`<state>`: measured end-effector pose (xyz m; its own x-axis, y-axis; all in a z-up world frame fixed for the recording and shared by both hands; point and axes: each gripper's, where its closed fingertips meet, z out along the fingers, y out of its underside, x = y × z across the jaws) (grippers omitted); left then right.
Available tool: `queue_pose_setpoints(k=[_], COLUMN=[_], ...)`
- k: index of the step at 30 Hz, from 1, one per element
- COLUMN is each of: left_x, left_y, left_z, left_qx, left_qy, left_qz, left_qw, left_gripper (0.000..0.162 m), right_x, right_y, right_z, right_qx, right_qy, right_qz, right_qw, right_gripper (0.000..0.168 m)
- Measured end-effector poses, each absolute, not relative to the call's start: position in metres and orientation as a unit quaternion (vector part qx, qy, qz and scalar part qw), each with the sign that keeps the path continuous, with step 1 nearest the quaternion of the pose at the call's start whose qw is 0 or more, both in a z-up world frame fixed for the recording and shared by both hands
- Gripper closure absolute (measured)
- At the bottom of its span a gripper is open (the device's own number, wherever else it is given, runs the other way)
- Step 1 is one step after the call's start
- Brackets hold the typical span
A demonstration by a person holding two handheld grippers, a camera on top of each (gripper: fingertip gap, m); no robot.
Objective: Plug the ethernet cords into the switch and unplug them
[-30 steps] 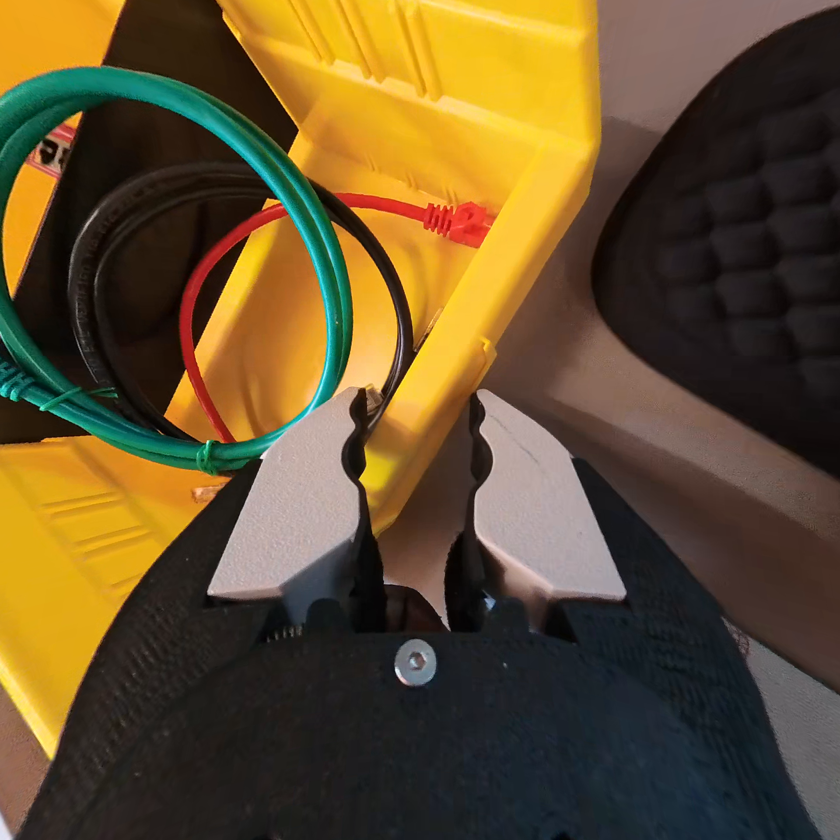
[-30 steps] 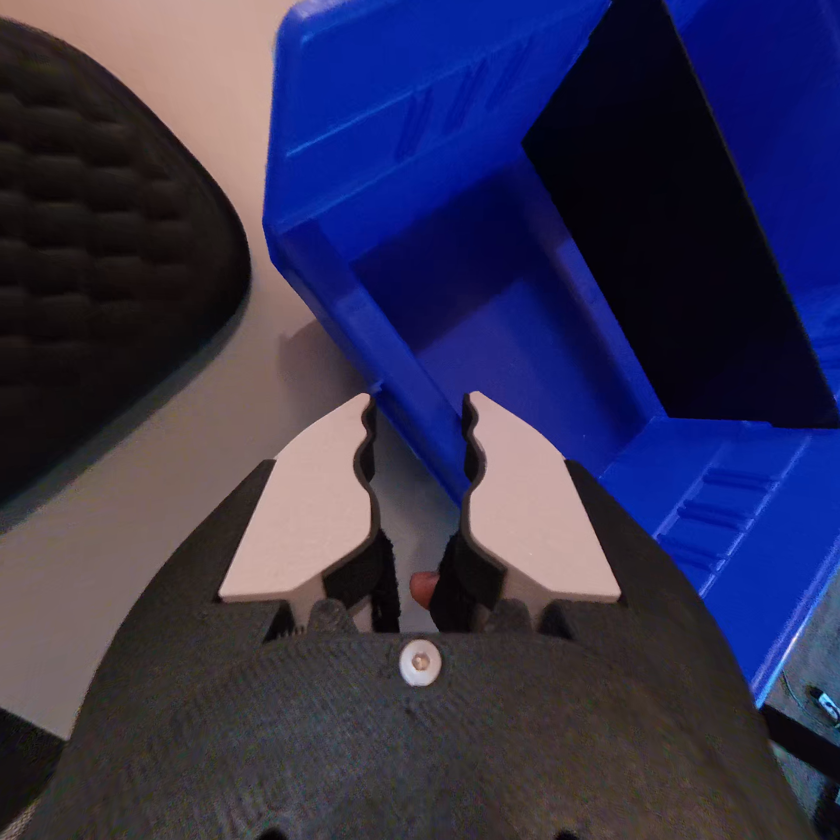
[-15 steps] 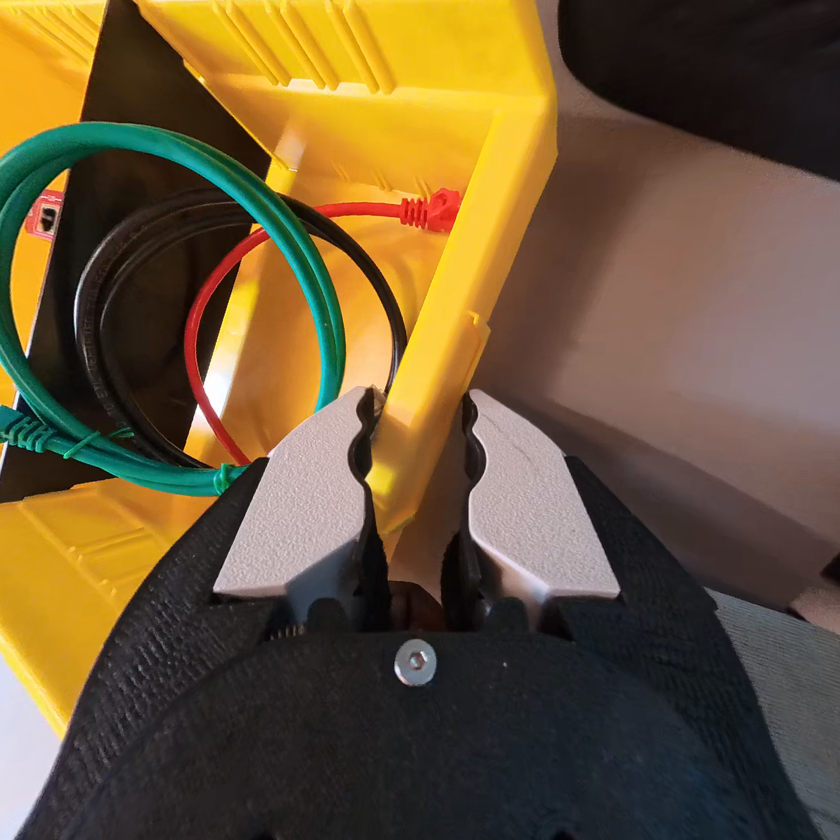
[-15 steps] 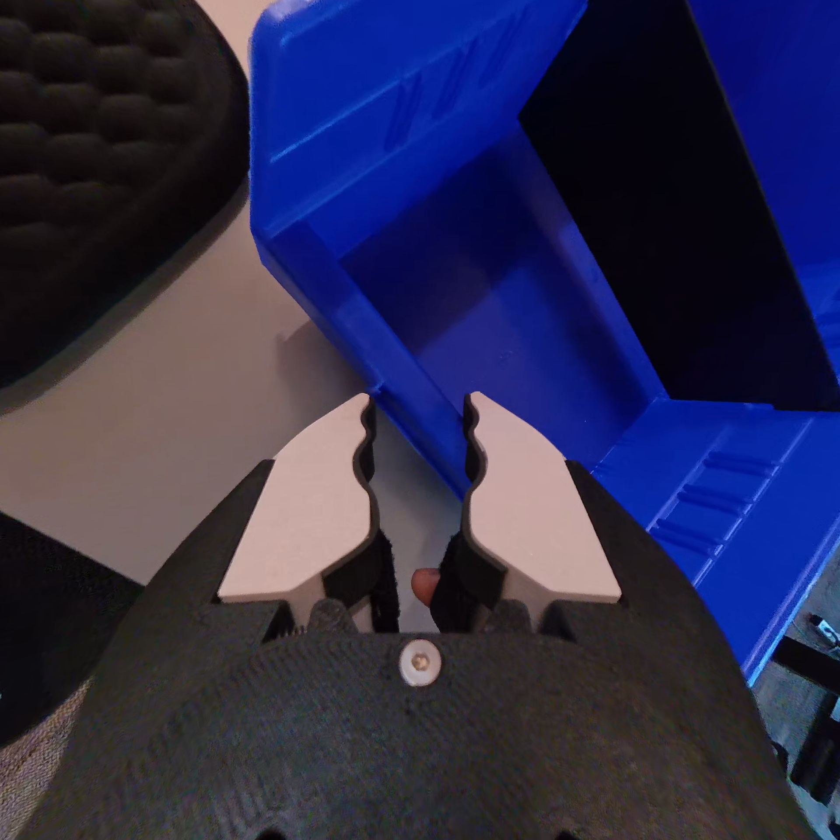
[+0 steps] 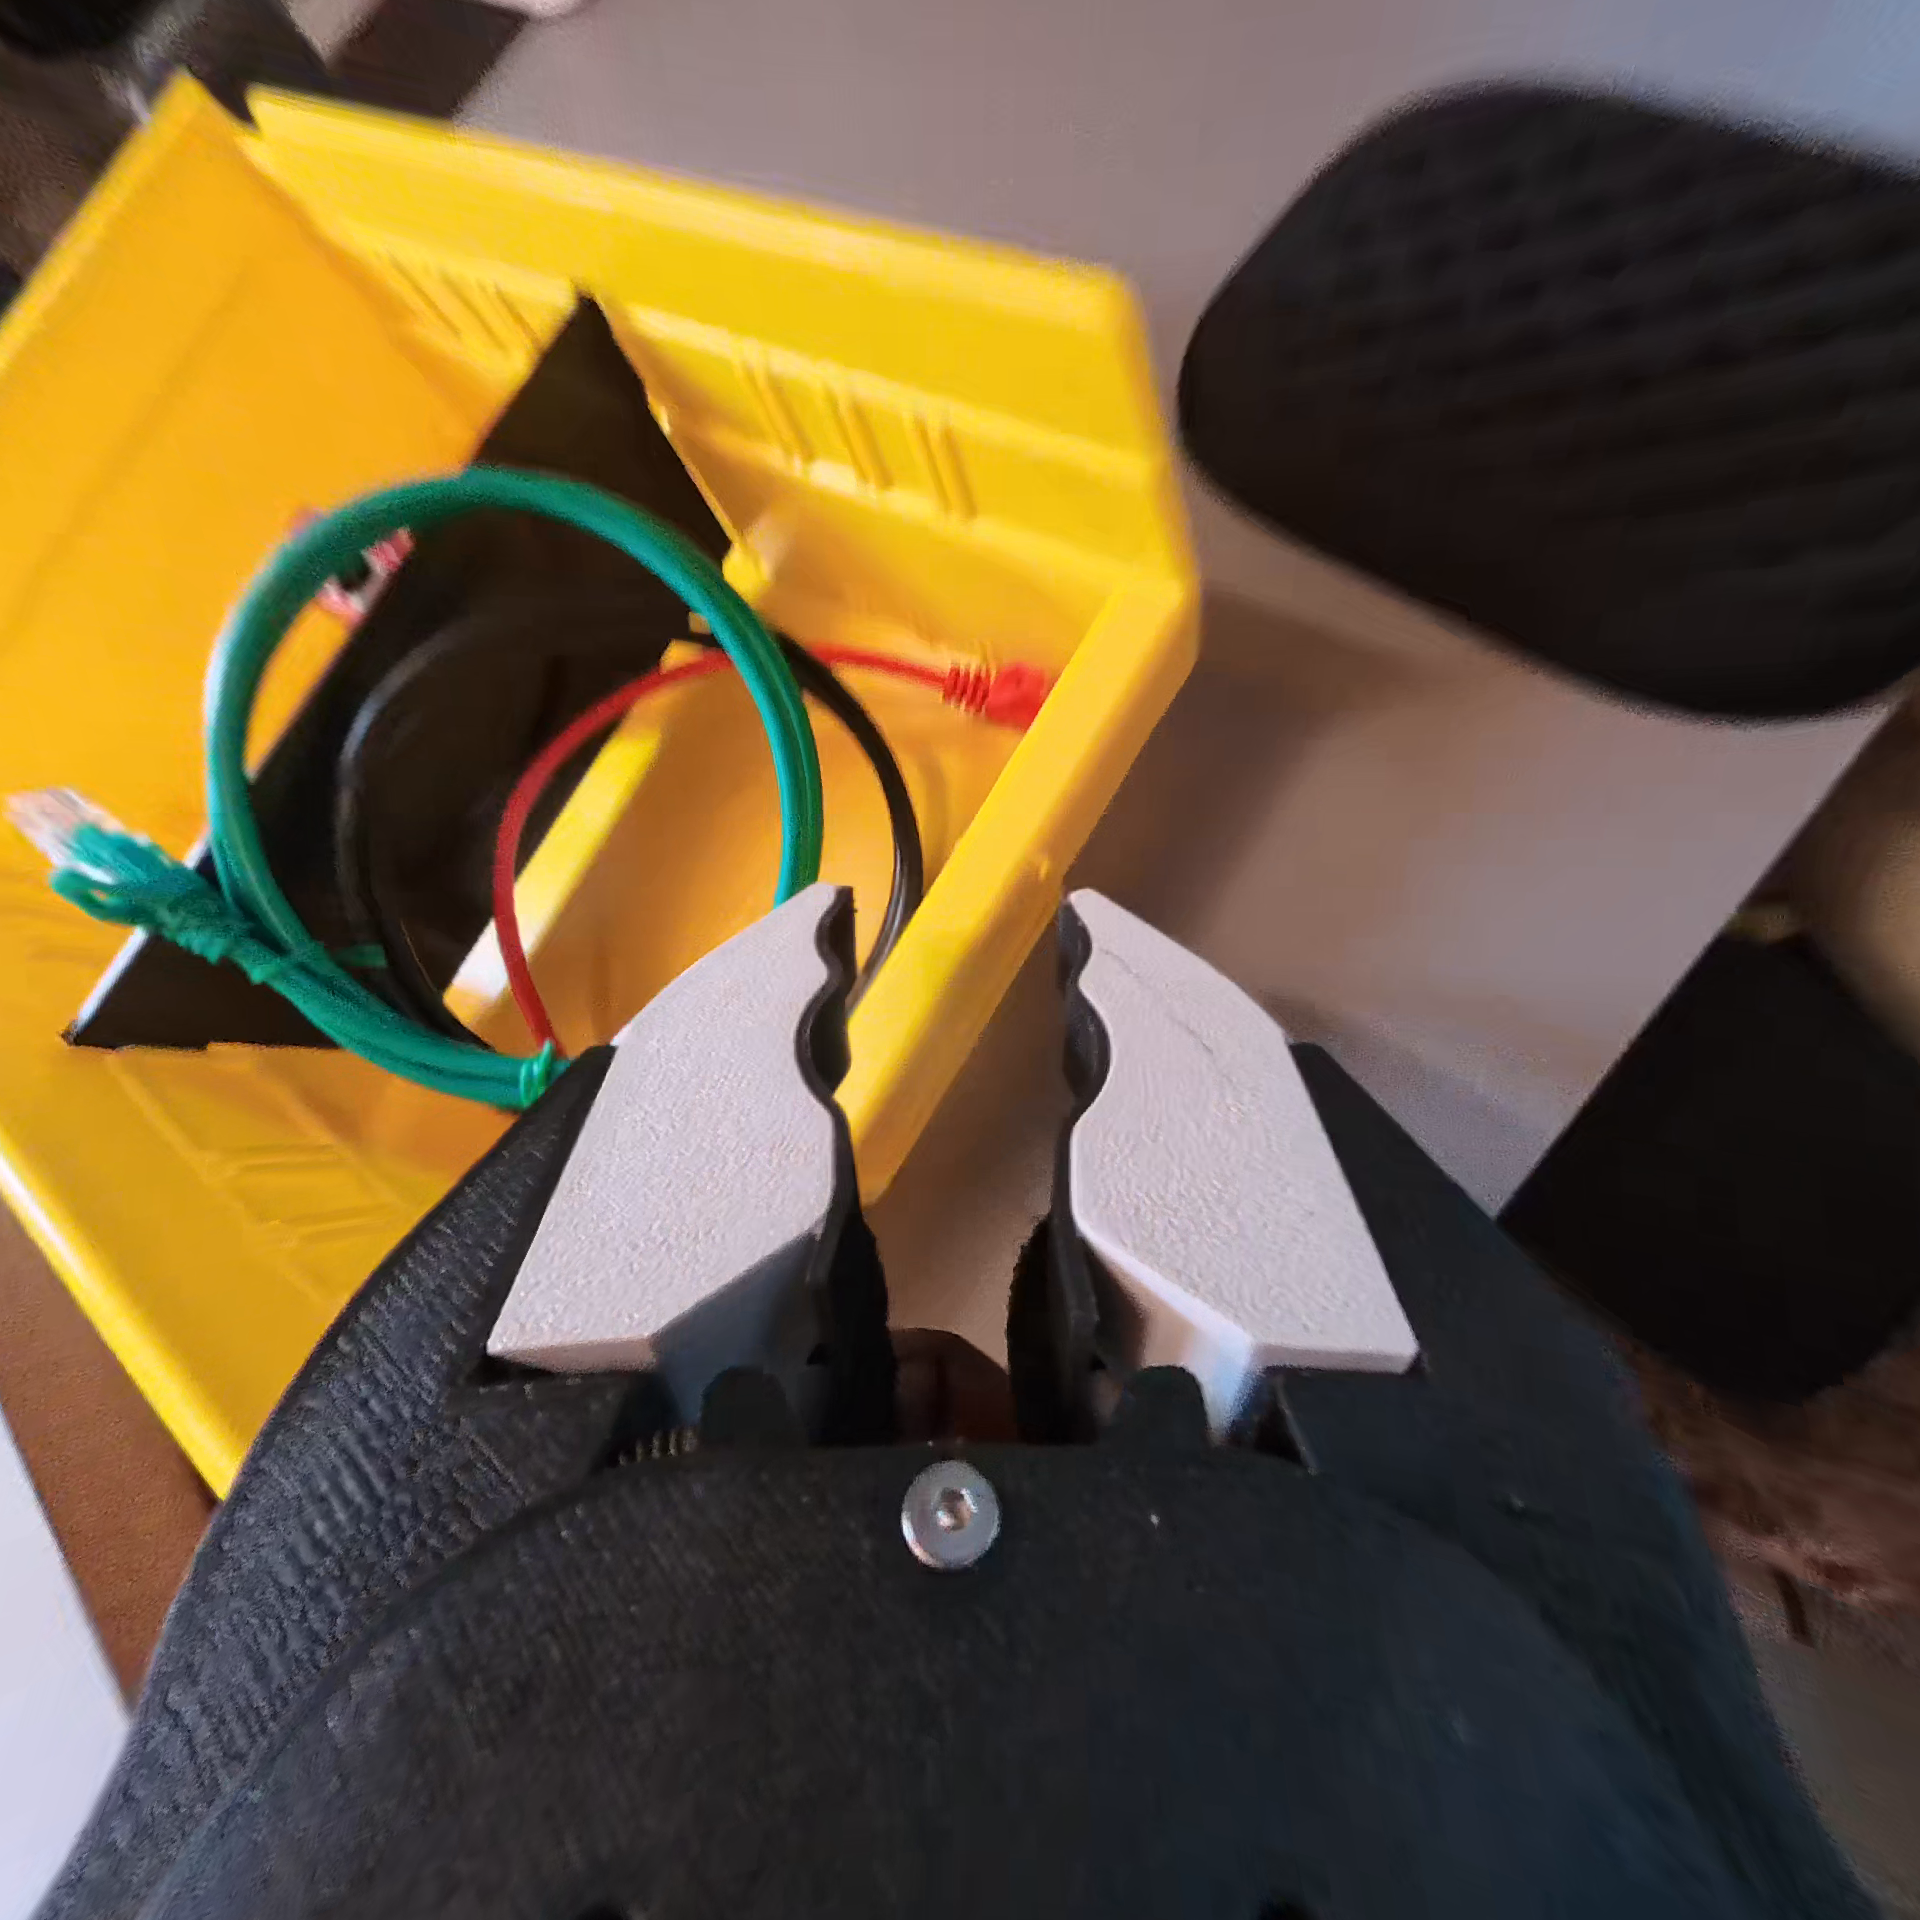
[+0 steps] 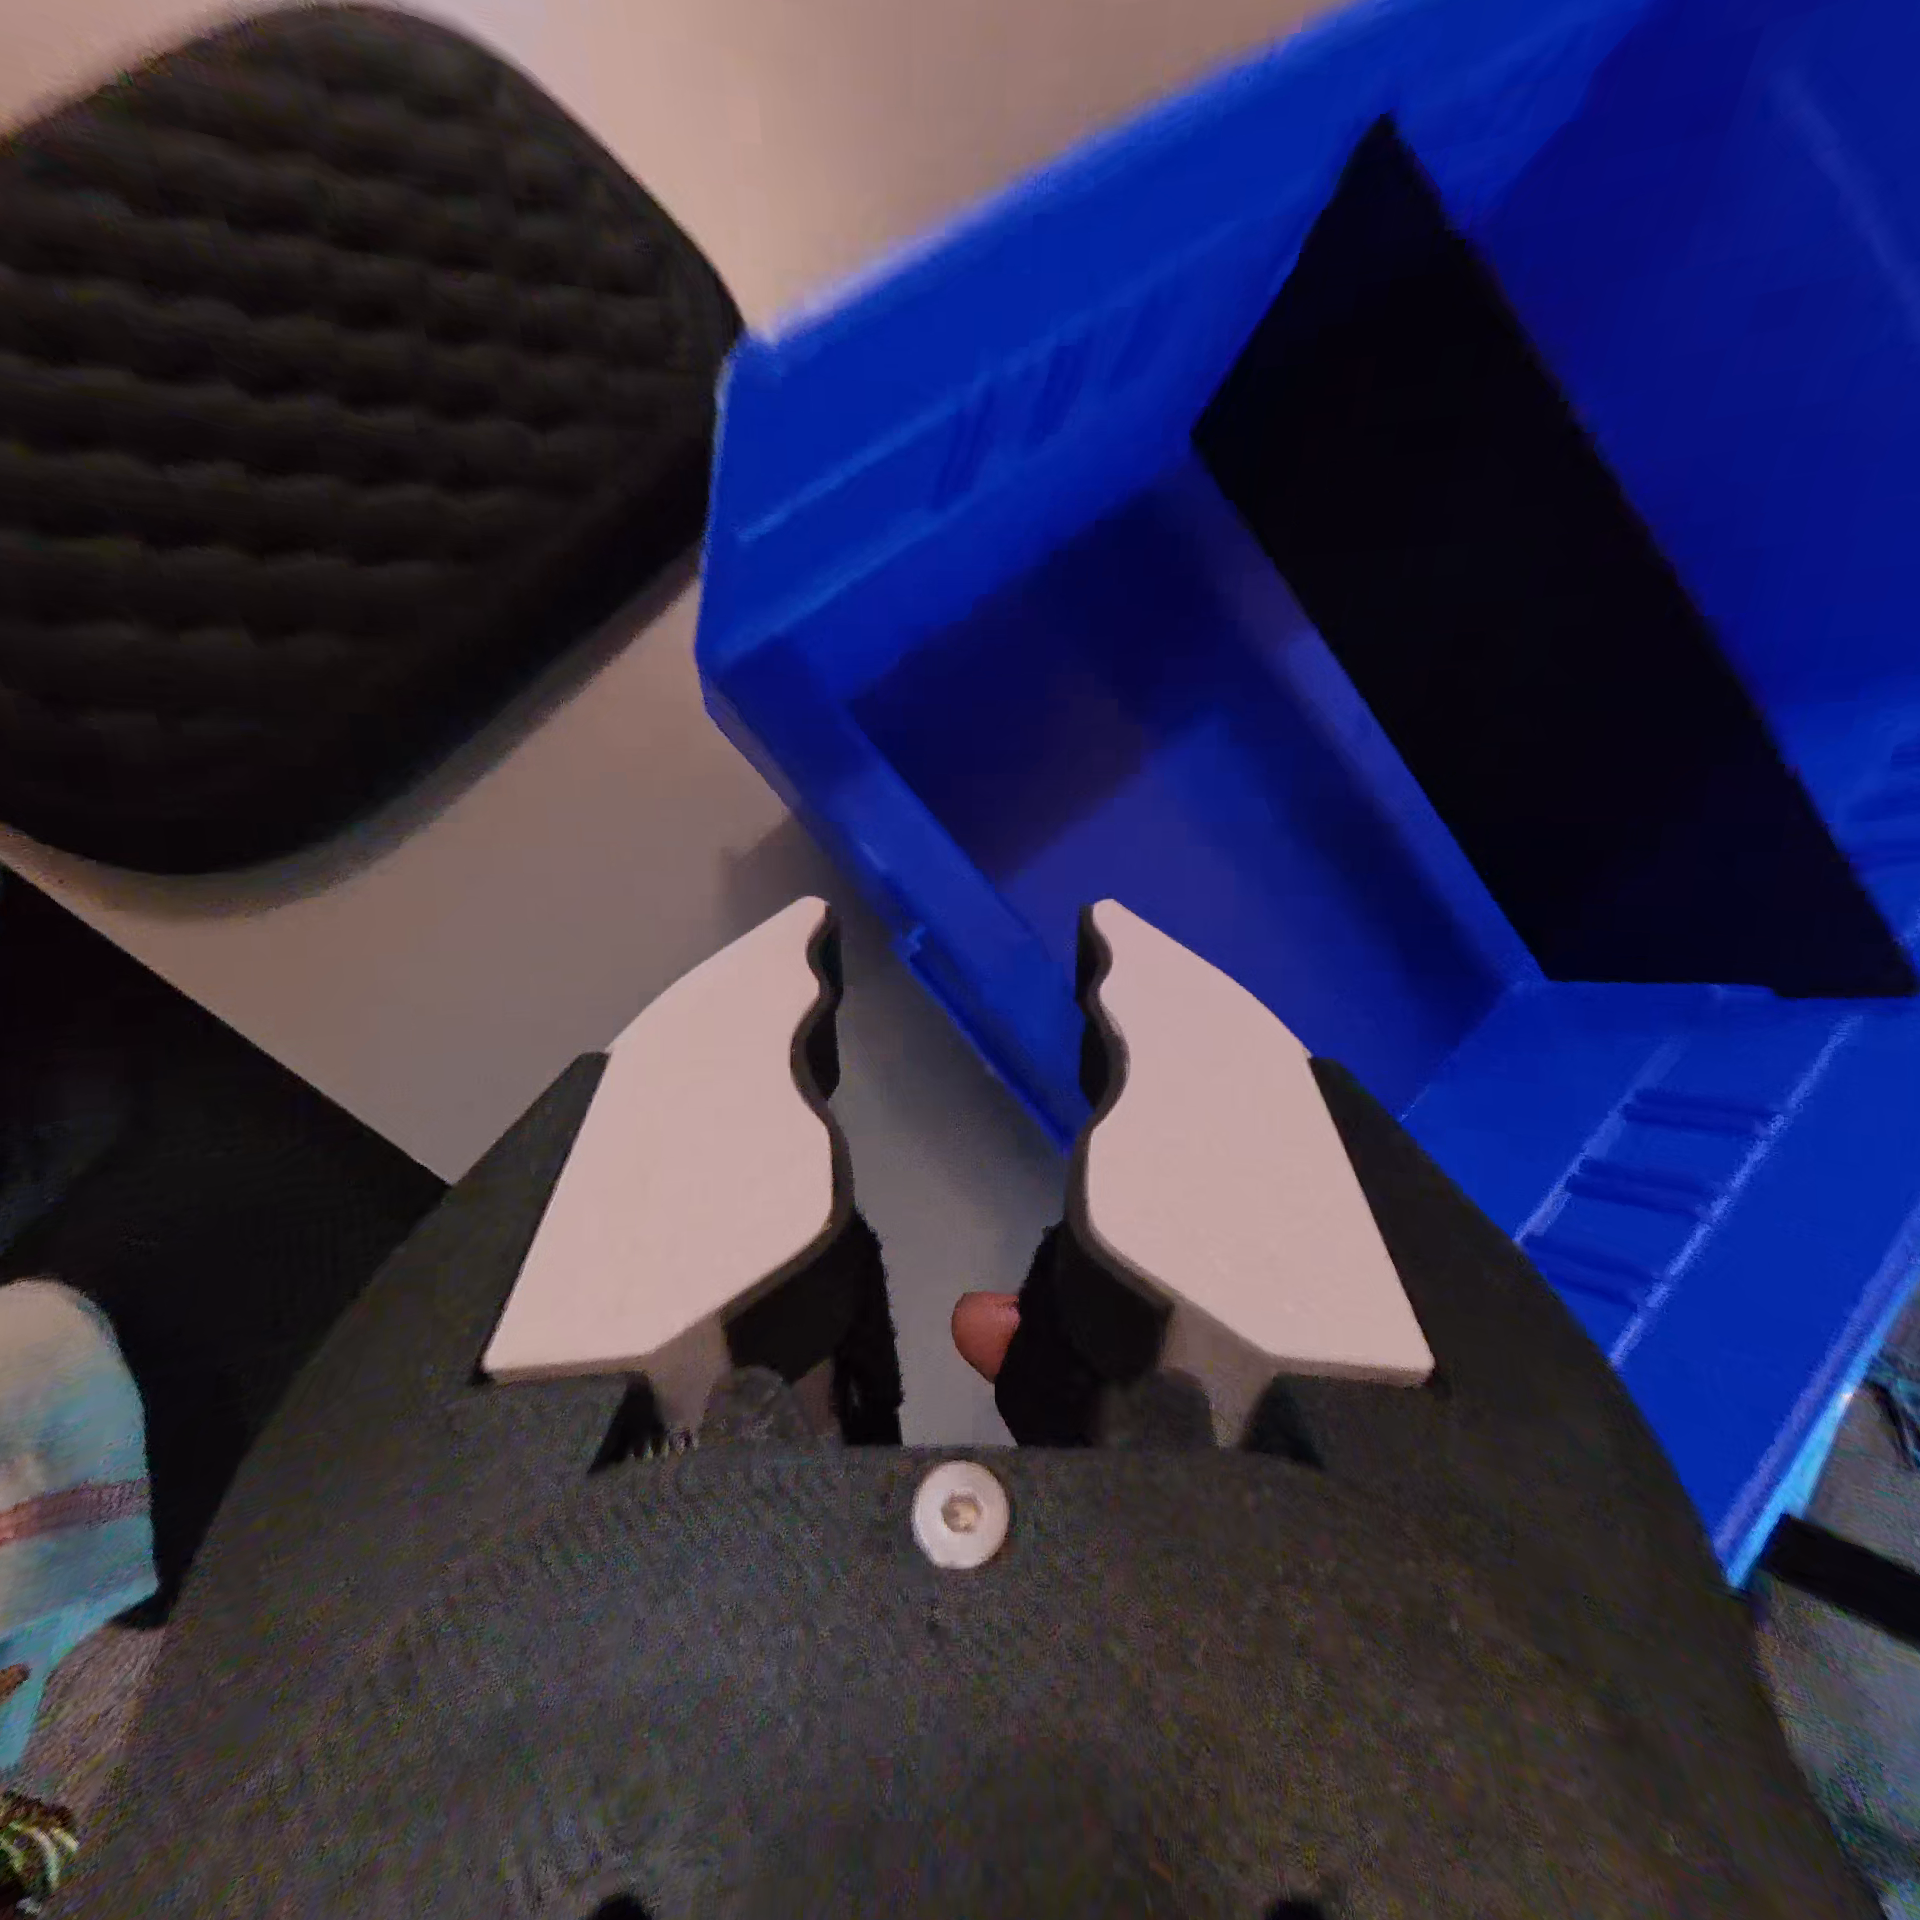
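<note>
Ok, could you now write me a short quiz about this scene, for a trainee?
1. True or false: cords lie in the blue bin.
2. How many cords are in the yellow bin? A two, B three, C four.
3. Fill in: the jaws of the left gripper straddle a wall of the ___ bin.

Key: 1 false. 2 B: green cord, black cord, red cord. 3 yellow.
</note>
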<state>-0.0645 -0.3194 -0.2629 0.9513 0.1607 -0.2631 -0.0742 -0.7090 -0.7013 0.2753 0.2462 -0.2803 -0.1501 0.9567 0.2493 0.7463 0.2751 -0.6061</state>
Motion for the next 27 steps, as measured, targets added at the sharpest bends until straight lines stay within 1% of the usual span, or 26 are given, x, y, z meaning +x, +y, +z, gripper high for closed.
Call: queue_pose_setpoints(k=[2,5,7,11,14,16,18,21,25,27], left_x=[-0.061,-0.079,-0.09,-0.107,-0.135,-0.15,-0.169,-0.208,-0.238,-0.25], left_y=[-0.306,-0.294,-0.286,-0.266,-0.259,-0.251,-0.243,-0.239,-0.242,-0.245], left_z=[-0.24,-0.223,-0.217,-0.195,-0.175,-0.167,-0.17,-0.189,-0.234,-0.251], left_qx=[-0.887,-0.867,-0.855,-0.817,-0.788,-0.784,-0.796,-0.823,-0.876,-0.889], left_qy=[-0.041,-0.109,-0.147,-0.192,-0.245,-0.254,-0.27,-0.315,-0.357,-0.366], left_qz=[0.147,0.179,0.195,0.214,0.24,0.231,0.202,0.158,0.078,0.077], left_qw=[0.435,0.451,0.457,0.5,0.512,0.518,0.503,0.446,0.315,0.262], left_gripper=[0.113,0.099,0.098,0.098,0.098,0.098,0.098,0.099,0.1,0.103], right_x=[0.272,0.267,0.265,0.263,0.258,0.255,0.252,0.249,0.25,0.25], right_y=[0.241,0.235,0.231,0.223,0.217,0.213,0.208,0.2,0.197,0.197], right_z=[-0.266,-0.247,-0.239,-0.232,-0.227,-0.224,-0.222,-0.218,-0.213,-0.213], right_qx=[-0.564,-0.549,-0.54,-0.526,-0.517,-0.508,-0.501,-0.496,-0.491,-0.49], right_qy=[-0.728,-0.714,-0.714,-0.724,-0.732,-0.737,-0.742,-0.745,-0.747,-0.746], right_qz=[0.2,0.222,0.222,0.214,0.208,0.206,0.205,0.212,0.203,0.199], right_qw=[0.335,0.373,0.387,0.391,0.392,0.395,0.396,0.393,0.4,0.404], right_gripper=[0.124,0.122,0.122,0.121,0.12,0.12,0.121,0.122,0.122,0.123])
